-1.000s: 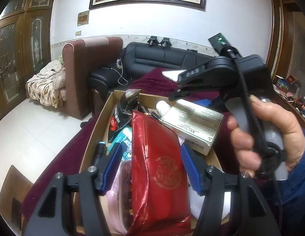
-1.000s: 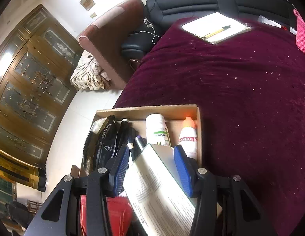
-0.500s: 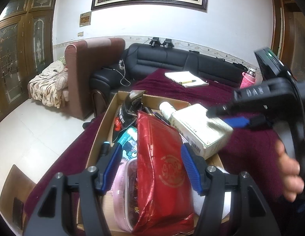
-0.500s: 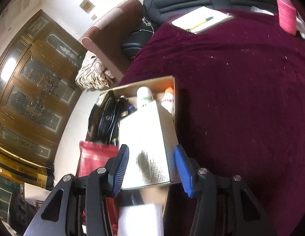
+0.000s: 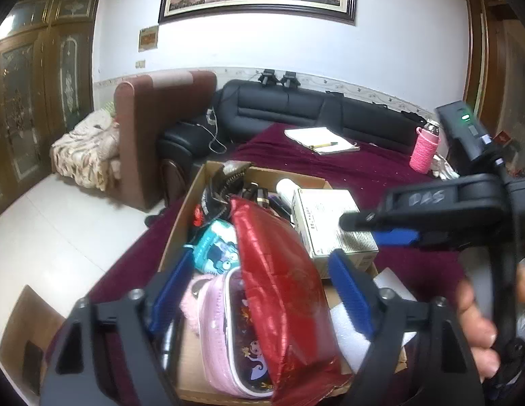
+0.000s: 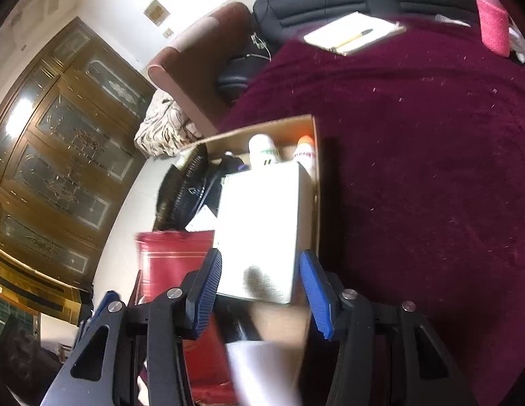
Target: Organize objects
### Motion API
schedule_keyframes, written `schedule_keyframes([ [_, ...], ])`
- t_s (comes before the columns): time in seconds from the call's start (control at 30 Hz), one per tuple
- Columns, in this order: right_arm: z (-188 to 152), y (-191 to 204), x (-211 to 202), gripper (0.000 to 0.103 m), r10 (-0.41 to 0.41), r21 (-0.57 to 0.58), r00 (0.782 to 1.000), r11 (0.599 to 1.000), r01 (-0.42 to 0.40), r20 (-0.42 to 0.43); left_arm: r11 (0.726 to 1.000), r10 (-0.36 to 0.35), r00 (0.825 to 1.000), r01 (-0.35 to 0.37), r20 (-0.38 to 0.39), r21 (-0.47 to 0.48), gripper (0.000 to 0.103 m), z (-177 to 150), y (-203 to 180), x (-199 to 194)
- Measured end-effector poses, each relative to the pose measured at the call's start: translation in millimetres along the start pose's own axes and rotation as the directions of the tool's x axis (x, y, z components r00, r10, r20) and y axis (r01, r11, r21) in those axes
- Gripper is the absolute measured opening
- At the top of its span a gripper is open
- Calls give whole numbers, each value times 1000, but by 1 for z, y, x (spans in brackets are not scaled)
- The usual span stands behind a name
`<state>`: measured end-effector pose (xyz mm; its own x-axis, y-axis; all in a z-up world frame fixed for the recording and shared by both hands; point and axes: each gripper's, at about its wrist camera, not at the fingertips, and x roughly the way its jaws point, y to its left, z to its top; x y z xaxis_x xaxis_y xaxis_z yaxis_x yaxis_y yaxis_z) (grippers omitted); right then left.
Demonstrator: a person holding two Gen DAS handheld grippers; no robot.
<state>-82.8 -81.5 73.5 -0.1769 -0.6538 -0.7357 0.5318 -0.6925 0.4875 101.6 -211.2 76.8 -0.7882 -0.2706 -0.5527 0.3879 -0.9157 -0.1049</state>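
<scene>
While the left wrist view looks down into a cardboard box (image 5: pixel 194 196) resting on a maroon-covered tabletop (image 5: pixel 364 172), the left gripper (image 5: pixel 259 291) fills the lower part of the frame. Its blue fingers (image 5: pixel 169 291) have just been opening and now stand wide on either side of a red foil packet (image 5: pixel 279 291), which lies in the box with clear gaps between it and each pad. A pink pouch (image 5: pixel 221 338) lies just left of the packet, and a teal item (image 5: pixel 215 247) sits above it. At centre right a white carton (image 5: pixel 330 223) lies in the box, with the right gripper (image 5: pixel 387 233) reaching in from the right edge, a person's hand (image 5: pixel 479 331) on its handle below. In the upper right, a notebook with a pen (image 5: pixel 321 138) and a pink bottle sleeve (image 5: pixel 424 152) stand on the tabletop, well apart from the box.

In the right wrist view, the right gripper (image 6: pixel 259 291) sits low in the frame with its fingers (image 6: pixel 206 291) at a middling width. The white carton (image 6: pixel 259 230) lies between and just above them, its lower edge level with the fingertips; whether the pads press on it cannot be told. Two white bottles (image 6: pixel 262 152) stand at the box's far end, above the carton. The red packet (image 6: pixel 171 264) appears at lower left, and the cardboard box (image 6: pixel 262 127) rests on the maroon tabletop (image 6: pixel 414 169).
</scene>
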Motion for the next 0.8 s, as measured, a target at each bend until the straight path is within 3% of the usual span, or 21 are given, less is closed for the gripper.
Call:
schedule_keyframes([
  [0.13,-6,5,-19,61,-7,-16,999,1000,7,48,1000,-8,1000,8,-2,-2,85,0,-5,4],
  [0.27,-17,7,-28,74,-22,-36,997,999,25,78,1000,3,1000,-3,6,8,88,-1,-6,6],
  [0.37,-23,8,-36,76,-16,-46,995,999,20,95,999,1,1000,0,-2,40,96,0,-11,14],
  [0.57,-33,6,-59,84,11,-38,988,999,-5,151,998,10,999,-8,-43,55,96,7,-14,26],
  [0.7,-42,5,-69,86,19,-54,986,999,-10,163,999,2,1000,-3,23,33,96,10,-11,0],
  [0.8,-53,9,-78,86,1,-87,980,996,16,198,996,16,991,-27,136,81,101,13,-15,-36],
])
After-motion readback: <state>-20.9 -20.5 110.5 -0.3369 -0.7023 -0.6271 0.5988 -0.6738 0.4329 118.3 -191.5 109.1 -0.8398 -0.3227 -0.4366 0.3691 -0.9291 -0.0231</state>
